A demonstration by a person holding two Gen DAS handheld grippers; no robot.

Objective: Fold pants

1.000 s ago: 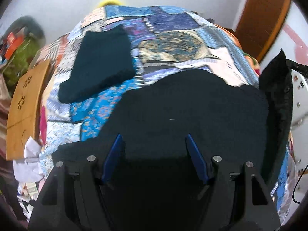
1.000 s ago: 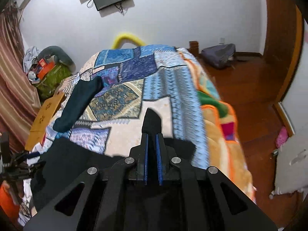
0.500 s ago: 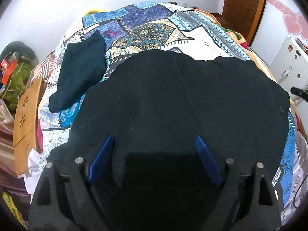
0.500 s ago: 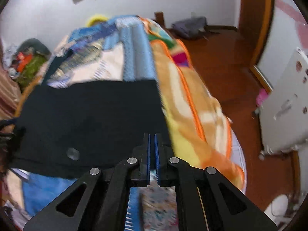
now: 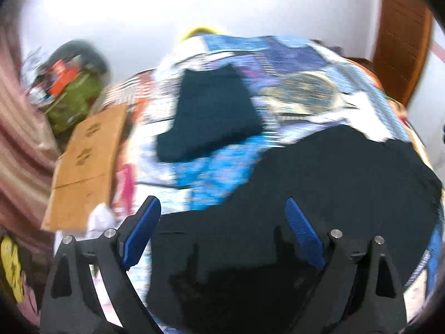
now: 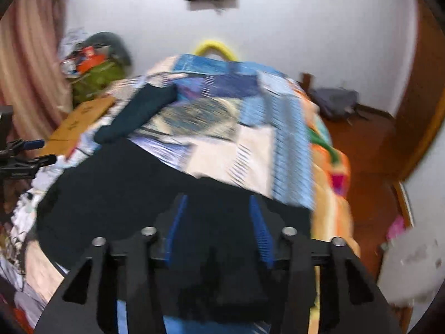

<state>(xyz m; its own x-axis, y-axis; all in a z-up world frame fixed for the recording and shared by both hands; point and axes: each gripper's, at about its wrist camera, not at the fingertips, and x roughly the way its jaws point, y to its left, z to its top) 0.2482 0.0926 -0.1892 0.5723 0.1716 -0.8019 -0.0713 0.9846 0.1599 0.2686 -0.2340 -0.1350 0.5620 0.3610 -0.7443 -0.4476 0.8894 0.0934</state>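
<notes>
Since the frame half a second earlier, the right tool (image 6: 218, 222) had gone from blades pressed together to blades spread apart, releasing the black pants (image 6: 125, 189), and both views had tilted up toward the far wall. The left tool (image 5: 222, 231) stood with its blades wide apart, gripping nothing. The pants lay flat on the near part of the bed (image 6: 250, 150), over the patchwork quilt, directly beneath both tools.

By judgement, one fold had just been laid down and let go; the next move called for picking out a fresh edge of the pants and closing on it for a further fold.

The left view showed a second dark garment (image 5: 211, 114) lying flat and broad farther up the bed; the right view showed it only edge-on. Only the right view showed the wooden floor (image 6: 370, 150) and a grey bag (image 6: 333, 103) at the far right.
</notes>
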